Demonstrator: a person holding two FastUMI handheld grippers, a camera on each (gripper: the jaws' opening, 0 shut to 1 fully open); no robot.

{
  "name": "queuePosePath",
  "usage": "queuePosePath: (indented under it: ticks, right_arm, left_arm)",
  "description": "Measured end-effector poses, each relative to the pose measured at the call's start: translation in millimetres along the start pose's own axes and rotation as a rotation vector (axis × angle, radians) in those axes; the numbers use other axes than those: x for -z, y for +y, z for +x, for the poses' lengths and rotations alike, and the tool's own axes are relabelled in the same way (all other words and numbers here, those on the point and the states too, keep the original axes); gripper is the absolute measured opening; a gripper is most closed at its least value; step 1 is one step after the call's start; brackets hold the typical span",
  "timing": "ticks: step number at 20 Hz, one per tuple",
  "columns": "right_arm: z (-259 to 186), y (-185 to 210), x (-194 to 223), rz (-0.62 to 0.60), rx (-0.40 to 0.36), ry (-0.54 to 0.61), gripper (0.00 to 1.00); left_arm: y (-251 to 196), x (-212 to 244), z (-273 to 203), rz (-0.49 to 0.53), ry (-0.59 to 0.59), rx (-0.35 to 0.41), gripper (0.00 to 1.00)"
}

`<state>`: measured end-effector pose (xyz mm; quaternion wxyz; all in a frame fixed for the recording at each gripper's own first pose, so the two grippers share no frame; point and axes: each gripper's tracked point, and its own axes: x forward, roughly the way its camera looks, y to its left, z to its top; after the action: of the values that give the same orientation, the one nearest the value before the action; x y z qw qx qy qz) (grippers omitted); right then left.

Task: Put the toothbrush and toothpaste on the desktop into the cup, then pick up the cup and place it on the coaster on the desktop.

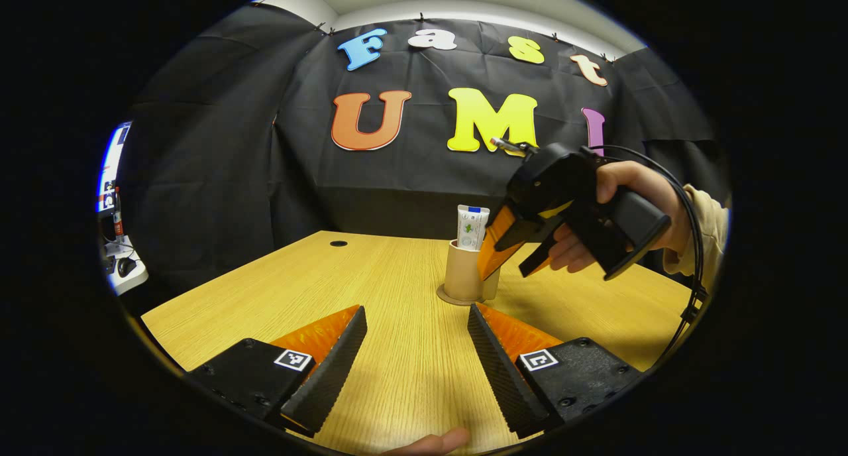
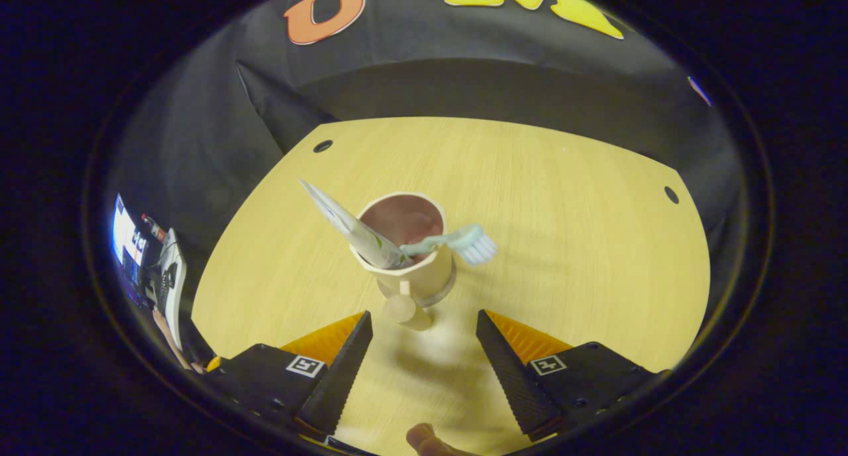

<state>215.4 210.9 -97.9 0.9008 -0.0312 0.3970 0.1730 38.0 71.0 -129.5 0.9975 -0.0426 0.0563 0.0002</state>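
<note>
Nearest of all, in the left gripper view, the left gripper [image 1: 416, 350] hangs low over the wooden desktop [image 1: 278, 290] with its two fingers spread wide and nothing between them; ahead of that gap, a little to its right, the cup [image 1: 464, 274] stands upright on the round coaster [image 1: 450, 299]; the toothpaste [image 1: 472, 227] pokes up out of its mouth; just right of the cup, a hand [image 1: 623, 211] holds the right gripper [image 1: 493, 257] tilted downward, its fingers close beside the cup's right side, though whether they touch it I cannot tell from here.

From the right gripper view, looking down, the right gripper [image 2: 424, 350] is likewise wide open and grips nothing; the cup [image 2: 411, 270] sits just beyond its fingertips, centred between them, its handle [image 2: 405, 307] pointing back toward the gap; inside, the toothpaste [image 2: 351, 227] leans out to the left over the rim and the toothbrush [image 2: 457, 242] lies across to the right with its bristled head past the rim; the coaster's [image 2: 445, 291] edge peeps out beneath the cup's base.
</note>
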Motion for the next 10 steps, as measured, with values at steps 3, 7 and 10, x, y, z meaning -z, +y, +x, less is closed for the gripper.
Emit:
queuePosePath:
  ticks: [3, 7, 10]
  right_arm:
    - [-30, -19, 8, 0.016, 0.022, -0.115, 0.96]
    - [-73, -38, 35, 0.052, 0.021, -0.242, 0.96]
    - [-104, -60, 64, 0.021, 0.087, -0.335, 0.94]
  left_arm:
    - [-8, -2, -6, 0.003, 0.006, 0.005, 0.97]
    - [-18, -13, -17, 0.011, 0.003, 0.001, 0.98]
    - [-31, -26, -29, -0.009, -0.023, 0.014, 0.98]
